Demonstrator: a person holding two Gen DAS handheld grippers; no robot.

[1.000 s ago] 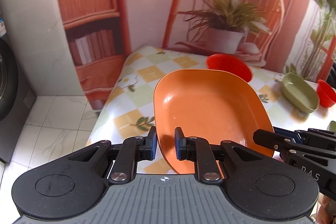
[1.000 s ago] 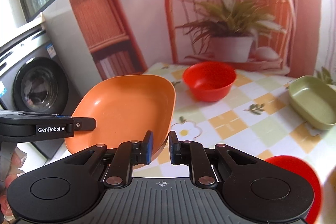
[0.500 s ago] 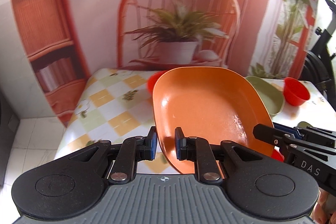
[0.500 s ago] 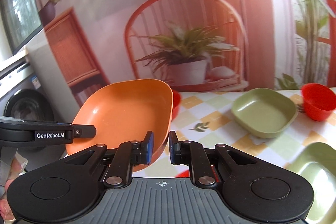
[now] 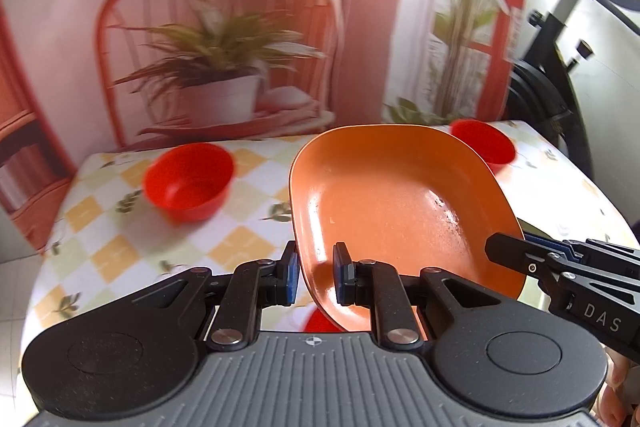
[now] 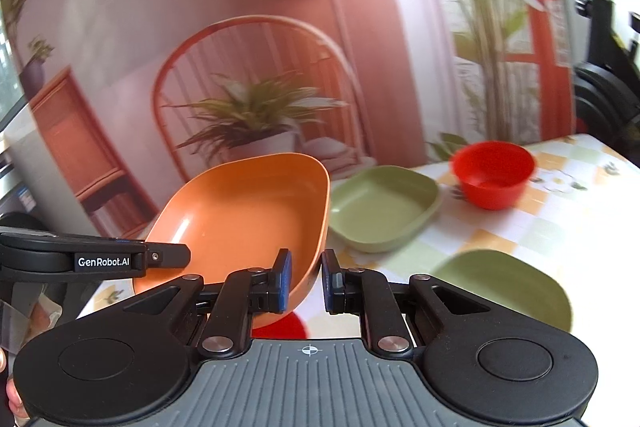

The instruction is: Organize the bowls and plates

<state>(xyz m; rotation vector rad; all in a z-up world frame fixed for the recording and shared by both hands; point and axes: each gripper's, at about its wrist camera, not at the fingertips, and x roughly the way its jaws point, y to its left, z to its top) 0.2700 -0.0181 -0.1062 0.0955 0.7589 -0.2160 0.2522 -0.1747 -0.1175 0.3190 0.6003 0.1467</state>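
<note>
Now both claws [image 5: 314, 277] [image 6: 306, 279], clamped on the orange plate [image 5: 392, 203], have swung it right.

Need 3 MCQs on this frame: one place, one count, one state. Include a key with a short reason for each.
1. Where is the orange plate?
A. flat on the table
B. held above the table
C. inside a green dish

2. How many red bowls stand on the table in the left wrist view?
A. one
B. two
C. four

3. What is the left gripper doing?
A. shut on the plate rim
B. open, empty
C. gripping a bowl

Key: 1 B, the plate tilts clear of the cloth. 2 B, one bowl at left, another behind the plate. 3 A, its fingers pinch the rim.
</note>
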